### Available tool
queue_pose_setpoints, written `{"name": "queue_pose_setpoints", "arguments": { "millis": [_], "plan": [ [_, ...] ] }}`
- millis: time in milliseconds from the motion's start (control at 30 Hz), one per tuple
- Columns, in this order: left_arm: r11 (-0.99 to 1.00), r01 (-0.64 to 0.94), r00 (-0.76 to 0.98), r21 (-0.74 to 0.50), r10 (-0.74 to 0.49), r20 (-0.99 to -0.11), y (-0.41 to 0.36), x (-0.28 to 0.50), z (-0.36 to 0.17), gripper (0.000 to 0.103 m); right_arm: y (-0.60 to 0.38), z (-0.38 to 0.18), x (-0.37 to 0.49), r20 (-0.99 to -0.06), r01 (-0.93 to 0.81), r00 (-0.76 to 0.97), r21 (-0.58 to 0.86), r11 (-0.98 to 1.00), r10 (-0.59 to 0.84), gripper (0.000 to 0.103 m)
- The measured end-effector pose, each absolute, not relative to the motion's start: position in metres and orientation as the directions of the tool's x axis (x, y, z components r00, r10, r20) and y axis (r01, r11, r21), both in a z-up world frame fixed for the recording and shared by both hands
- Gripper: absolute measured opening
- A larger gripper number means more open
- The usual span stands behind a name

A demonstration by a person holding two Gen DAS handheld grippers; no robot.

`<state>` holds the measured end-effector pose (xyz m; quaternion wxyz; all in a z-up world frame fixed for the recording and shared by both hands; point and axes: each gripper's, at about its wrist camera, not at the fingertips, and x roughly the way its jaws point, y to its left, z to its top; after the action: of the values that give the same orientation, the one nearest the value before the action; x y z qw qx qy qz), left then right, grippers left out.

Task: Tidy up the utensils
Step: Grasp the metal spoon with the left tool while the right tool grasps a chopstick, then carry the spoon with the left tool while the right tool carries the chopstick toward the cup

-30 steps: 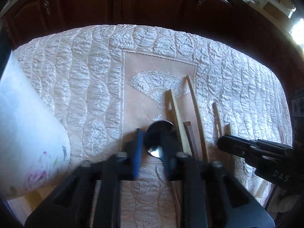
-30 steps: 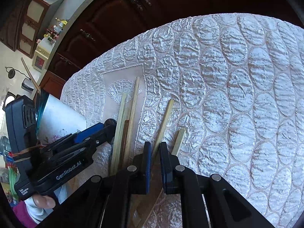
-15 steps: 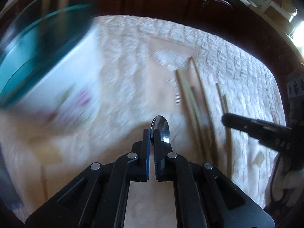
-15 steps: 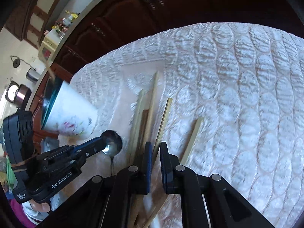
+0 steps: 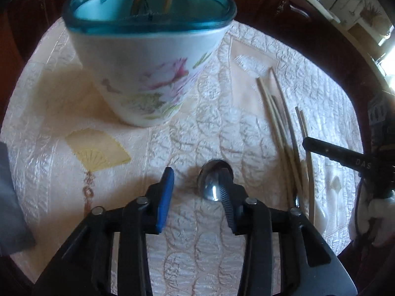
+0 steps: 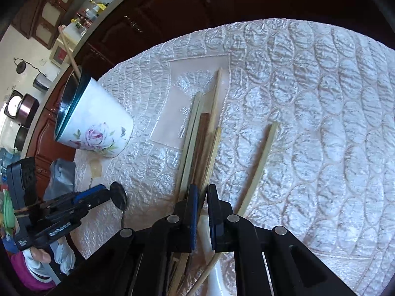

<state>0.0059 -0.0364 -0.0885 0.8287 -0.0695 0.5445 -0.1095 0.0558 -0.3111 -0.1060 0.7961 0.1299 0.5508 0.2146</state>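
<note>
While its jaws were opening, the left gripper [image 5: 195, 187] freed the shiny metal spoon [image 5: 212, 183], short of the rose-printed white holder [image 5: 150, 74] at 11 o'clock; right gripper [image 6: 202, 209] closed, apparently empty.

The left tongs [image 5: 196, 180], shut on the spoon [image 5: 211, 182] half a second ago, are opening; the floral holder [image 5: 148, 56] now fills the upper centre.
</note>
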Motion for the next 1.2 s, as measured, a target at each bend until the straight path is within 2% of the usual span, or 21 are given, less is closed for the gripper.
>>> {"name": "queue_pose_setpoints", "arguments": {
  "millis": [333,500,667,767,967,1200],
  "plan": [
    [0.955,0.164,0.339,-0.246,-0.289,-0.895,-0.047,0.022,-0.101,0.035,-0.328,-0.11,0.074,-0.853,-0.143,0.28,0.417,0.898,0.441,0.007],
    [0.949,0.22,0.317,-0.227,-0.289,-0.903,-0.055,0.021,-0.104,0.018,-0.325,-0.115,0.085,-0.867,-0.136,0.258,0.405,0.904,0.427,0.009],
    [0.945,0.259,0.321,-0.2,-0.28,-0.905,-0.059,0.018,-0.105,0.012,-0.325,-0.117,0.099,-0.867,-0.125,0.257,0.409,0.904,0.428,0.009],
    [0.945,0.258,0.332,-0.204,-0.284,-0.899,-0.056,0.016,-0.1,0.005,-0.327,-0.115,0.101,-0.856,-0.124,0.282,0.415,0.901,0.433,0.009],
    [0.95,0.224,0.371,-0.218,-0.29,-0.882,-0.044,0.007,-0.08,0.002,-0.325,-0.081,0.081,-0.826,-0.19,0.347,0.402,0.896,0.444,0.008],
    [0.952,0.209,0.474,-0.225,-0.299,-0.828,-0.021,-0.016,-0.029,0.001,-0.33,-0.027,0.055,-0.772,-0.27,0.419,0.396,0.878,0.478,0.006]
  ]
}}
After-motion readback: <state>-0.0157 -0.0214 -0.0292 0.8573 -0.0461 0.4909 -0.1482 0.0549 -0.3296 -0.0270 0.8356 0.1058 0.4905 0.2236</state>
